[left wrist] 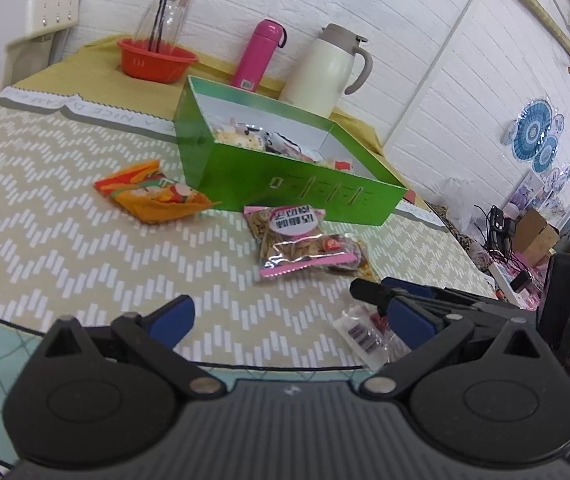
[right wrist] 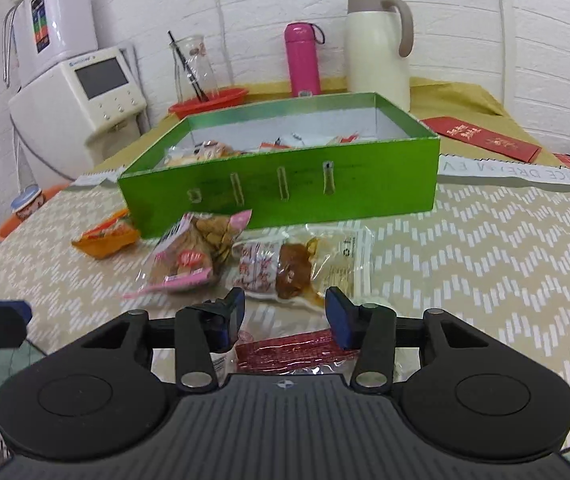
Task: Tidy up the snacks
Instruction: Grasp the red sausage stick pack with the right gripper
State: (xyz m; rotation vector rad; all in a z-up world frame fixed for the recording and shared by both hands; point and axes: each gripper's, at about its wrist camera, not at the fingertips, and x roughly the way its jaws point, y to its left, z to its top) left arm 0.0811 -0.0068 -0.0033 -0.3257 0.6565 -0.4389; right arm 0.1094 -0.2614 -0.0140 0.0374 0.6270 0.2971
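A green box (left wrist: pixel 281 182) (right wrist: pixel 285 188) with several snack packs inside stands on the table. In front of it lie an orange snack bag (left wrist: pixel 153 196) (right wrist: pixel 105 236), a pink-edged bag of crackers (left wrist: pixel 293 240) (right wrist: pixel 193 256), and a clear pack with brown food (right wrist: pixel 293 268). A red snack pack (right wrist: pixel 289 350) lies under my right gripper (right wrist: pixel 285 316), which is open around it, just above the table. My left gripper (left wrist: pixel 289 320) is open and empty over the cloth, left of the right gripper's finger (left wrist: pixel 389 292).
Behind the box stand a red basket (left wrist: pixel 157 60) with a glass bottle, a pink flask (left wrist: pixel 259 54) and a cream jug (left wrist: pixel 329 72). A white appliance (right wrist: pixel 81 96) is at far left. Red envelopes (right wrist: pixel 481 138) lie at the right.
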